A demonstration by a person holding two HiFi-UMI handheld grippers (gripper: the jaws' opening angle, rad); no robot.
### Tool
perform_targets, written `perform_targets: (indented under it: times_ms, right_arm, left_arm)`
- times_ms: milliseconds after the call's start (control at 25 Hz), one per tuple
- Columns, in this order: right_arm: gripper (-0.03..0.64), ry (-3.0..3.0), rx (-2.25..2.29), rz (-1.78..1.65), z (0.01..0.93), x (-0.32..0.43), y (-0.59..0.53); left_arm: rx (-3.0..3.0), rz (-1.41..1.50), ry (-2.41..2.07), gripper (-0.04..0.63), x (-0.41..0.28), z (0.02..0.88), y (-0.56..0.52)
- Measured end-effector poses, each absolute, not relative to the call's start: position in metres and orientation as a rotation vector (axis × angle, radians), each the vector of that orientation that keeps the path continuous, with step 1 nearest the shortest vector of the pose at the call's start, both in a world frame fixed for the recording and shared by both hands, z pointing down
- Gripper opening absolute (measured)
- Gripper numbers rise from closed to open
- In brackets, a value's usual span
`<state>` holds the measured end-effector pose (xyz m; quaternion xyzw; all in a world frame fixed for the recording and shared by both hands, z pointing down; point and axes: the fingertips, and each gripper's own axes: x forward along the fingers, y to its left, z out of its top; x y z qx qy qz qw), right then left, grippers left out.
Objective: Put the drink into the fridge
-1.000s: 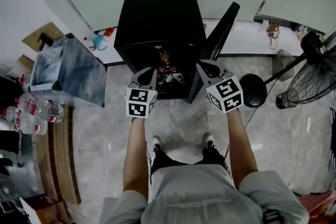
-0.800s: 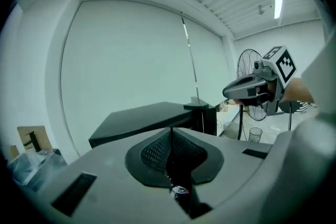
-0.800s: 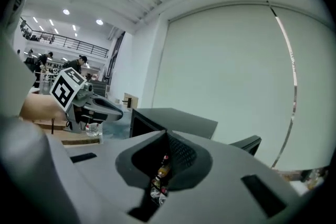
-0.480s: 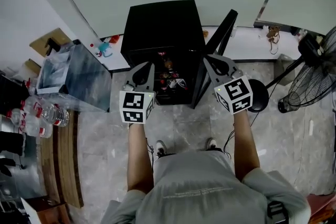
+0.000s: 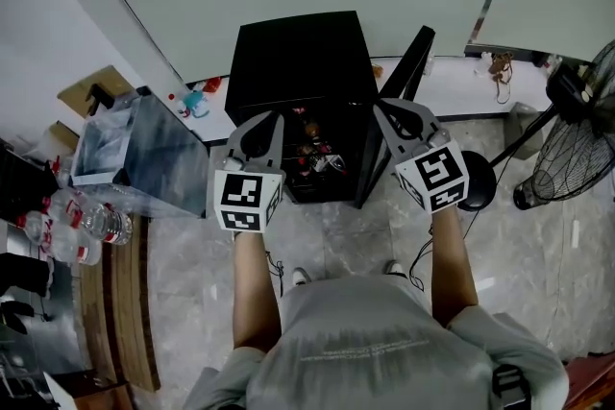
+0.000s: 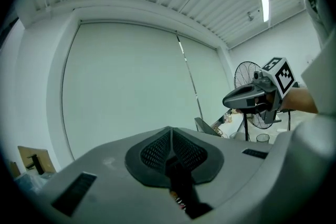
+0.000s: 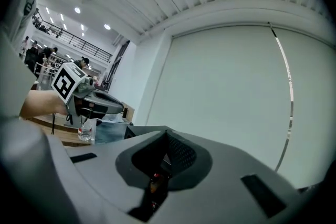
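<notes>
A black mini fridge (image 5: 298, 62) stands on the floor against the wall, its door (image 5: 399, 96) swung open to the right. Several drinks (image 5: 312, 149) show on its shelves inside. My left gripper (image 5: 273, 117) hovers in front of the opening's left side, jaws shut and empty. My right gripper (image 5: 381, 108) hovers by the door's edge, also shut with nothing in it. In the left gripper view the pads (image 6: 157, 150) meet, and the right gripper (image 6: 251, 98) shows beyond. In the right gripper view the left gripper (image 7: 94, 102) shows at the left.
A clear plastic box (image 5: 135, 144) stands left of the fridge. Water bottles (image 5: 82, 221) lie on a wooden counter (image 5: 120, 302) at the far left. A floor fan (image 5: 577, 144) with a round base (image 5: 471, 173) stands to the right. A person's feet (image 5: 303, 276) are on the tiled floor.
The person has straightened up and the view has pulled back from the fridge. Both grippers sit slightly farther from the opening. Their jaws stay shut.
</notes>
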<state>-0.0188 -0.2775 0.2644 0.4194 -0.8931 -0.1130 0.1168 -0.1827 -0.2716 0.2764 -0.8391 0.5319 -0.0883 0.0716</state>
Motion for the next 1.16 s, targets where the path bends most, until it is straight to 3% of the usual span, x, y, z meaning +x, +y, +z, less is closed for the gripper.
perform_targets:
  times_ms: [1160]
  right_arm:
    - [0.167,-2.59,1.181,-0.33,0.277,-0.033,-0.298]
  left_arm:
    - [-2.527,-0.313,1.641,0.021,-0.189,0.289,-0.288]
